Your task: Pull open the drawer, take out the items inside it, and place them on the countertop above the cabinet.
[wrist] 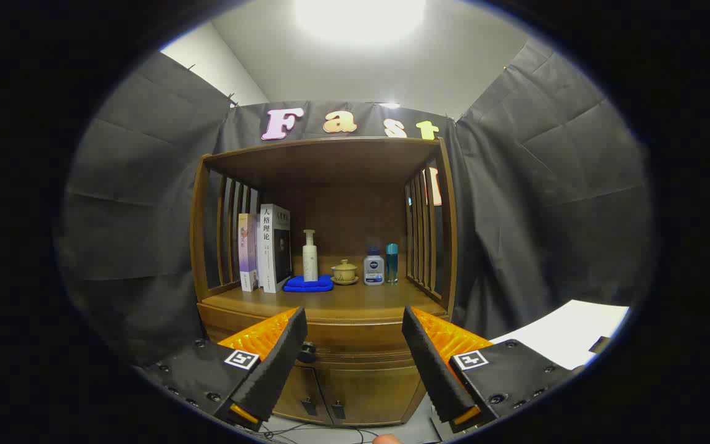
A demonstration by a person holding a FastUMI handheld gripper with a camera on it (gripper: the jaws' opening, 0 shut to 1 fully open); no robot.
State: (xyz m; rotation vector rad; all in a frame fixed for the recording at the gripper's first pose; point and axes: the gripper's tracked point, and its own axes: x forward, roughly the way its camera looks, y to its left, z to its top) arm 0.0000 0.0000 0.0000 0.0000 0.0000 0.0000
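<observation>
Brown wooden cabinet [355, 345] with an open shelved upper bay, slatted side walls and a flat roof; smooth varnished finish. Drawer [355, 339] beneath the desk [361, 302] surface: closed, with a small dark round knob [307, 353] just beside the left finger. Two lower doors below it, each with a small dark pull.

On the desk, far side, left to right:
- two upright books [264, 250], pale spines, leaning against the left slats;
- blue folded cloth [309, 283], soft and thick;
- white slim pump bottle [310, 256] standing on the cloth;
- tan ceramic lidded cup [344, 271] on a saucer;
- squat white bottle with dark label [373, 268];
- teal cylindrical bottle [391, 262], touching or just beside the white one.

Claw [355, 320]: open wide, holding nothing; black ridged foam pads [281, 357] backed by orange plastic, set near the drawer front, either side of its middle. Drawer contents hidden.
</observation>
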